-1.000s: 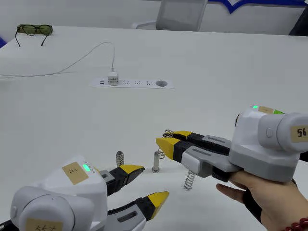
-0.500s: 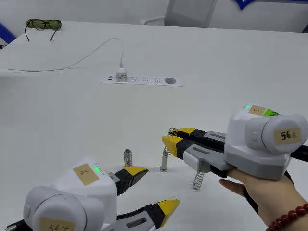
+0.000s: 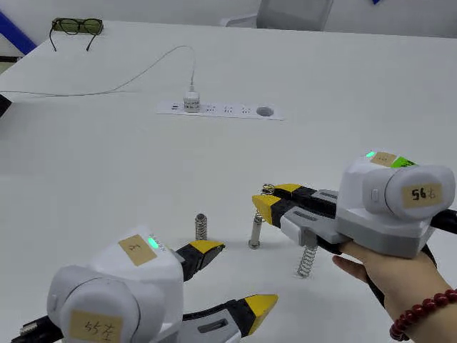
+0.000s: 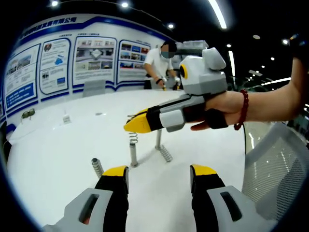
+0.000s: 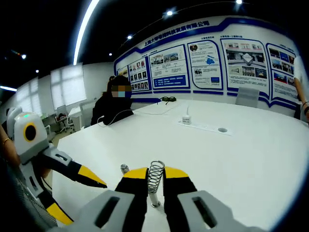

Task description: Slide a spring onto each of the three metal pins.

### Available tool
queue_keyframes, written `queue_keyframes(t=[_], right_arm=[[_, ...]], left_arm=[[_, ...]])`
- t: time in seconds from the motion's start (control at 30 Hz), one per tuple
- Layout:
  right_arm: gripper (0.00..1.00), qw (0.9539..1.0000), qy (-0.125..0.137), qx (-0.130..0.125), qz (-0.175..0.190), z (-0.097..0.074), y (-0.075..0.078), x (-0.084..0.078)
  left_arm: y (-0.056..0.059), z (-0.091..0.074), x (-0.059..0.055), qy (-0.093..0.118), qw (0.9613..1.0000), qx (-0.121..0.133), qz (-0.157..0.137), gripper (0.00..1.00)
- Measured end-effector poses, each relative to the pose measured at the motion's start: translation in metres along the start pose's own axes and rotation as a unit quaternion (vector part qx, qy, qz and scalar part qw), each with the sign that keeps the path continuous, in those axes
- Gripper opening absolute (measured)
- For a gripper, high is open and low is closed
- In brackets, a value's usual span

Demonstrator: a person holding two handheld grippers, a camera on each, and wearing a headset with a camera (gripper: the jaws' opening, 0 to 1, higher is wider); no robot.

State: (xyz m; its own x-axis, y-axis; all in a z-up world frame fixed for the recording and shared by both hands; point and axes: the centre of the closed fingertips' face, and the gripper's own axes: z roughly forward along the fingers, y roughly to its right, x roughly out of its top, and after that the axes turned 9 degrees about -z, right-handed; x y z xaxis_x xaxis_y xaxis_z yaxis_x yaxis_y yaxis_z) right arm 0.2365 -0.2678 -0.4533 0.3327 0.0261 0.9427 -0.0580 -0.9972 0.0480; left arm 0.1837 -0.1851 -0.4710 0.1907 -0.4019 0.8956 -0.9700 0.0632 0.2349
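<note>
so: right gripper (image 3: 275, 198) clamped on the held spring (image 5: 155, 176), left gripper (image 3: 235, 275) gaping

from the head view i see the right gripper reaching in from three o'clock, a hand (image 3: 389, 282) under its grey body, yellow tips pointing to nine o'clock. its jaws are closed against the held spring, which stands upright between them. in the right gripper view the coil's lower end meets the top of the middle pin (image 3: 255, 232), at six o'clock just below it; i cannot tell how far it is threaded on.

at nine o'clock of the middle pin, near it, stands the left pin (image 3: 201, 216), upright and sleeved by its fitted spring (image 3: 201, 229). at three o'clock of the middle pin a loose spring (image 3: 306, 259) leans at a tilt, partly under the right gripper. the left gripper view shows it slanting from the foot of the third pin (image 4: 158, 139), which stands upright; i cannot tell whether the coil's end is hooked on it.

the left gripper sits low at six o'clock of the head view, jaws spread wide with nothing between them, tips aimed at about one o'clock towards the pins and apart from all three.

everything stands on the white table (image 3: 107, 179). at twelve o'clock, well apart, lies a power strip (image 3: 228, 111) with a plug (image 3: 191, 101) and cable; glasses (image 3: 76, 26) rest at eleven o'clock.
</note>
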Motion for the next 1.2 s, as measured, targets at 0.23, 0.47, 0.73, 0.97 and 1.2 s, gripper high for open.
queue_keyframes(t=[0.23,0.47,0.73,0.97,1.2], right_arm=[[0.12,1.0000,-0.005,0.002,-0.002,0.003,-0.002,-0.004],[0.12,0.9999,-0.010,0.003,-0.007,0.003,-0.005,-0.008],[0.12,0.9995,-0.010,0.002,-0.028,0.002,-0.008,-0.007],[0.12,0.9981,-0.022,0.006,-0.056,0.002,-0.013,-0.013],[0.12,0.9976,-0.032,0.007,-0.060,0.005,-0.013,-0.018]], left_arm=[[-0.001,-0.001,-0.001,0.000,1.0000,0.001,-0.003,0.52],[-0.002,-0.001,0.000,0.002,1.0000,0.002,-0.005,0.52],[-0.001,-0.001,0.000,0.002,1.0000,0.002,-0.004,0.51],[0.000,-0.001,0.001,0.002,1.0000,0.001,-0.003,0.51],[-0.001,-0.002,0.001,0.002,1.0000,0.004,-0.004,0.51]])
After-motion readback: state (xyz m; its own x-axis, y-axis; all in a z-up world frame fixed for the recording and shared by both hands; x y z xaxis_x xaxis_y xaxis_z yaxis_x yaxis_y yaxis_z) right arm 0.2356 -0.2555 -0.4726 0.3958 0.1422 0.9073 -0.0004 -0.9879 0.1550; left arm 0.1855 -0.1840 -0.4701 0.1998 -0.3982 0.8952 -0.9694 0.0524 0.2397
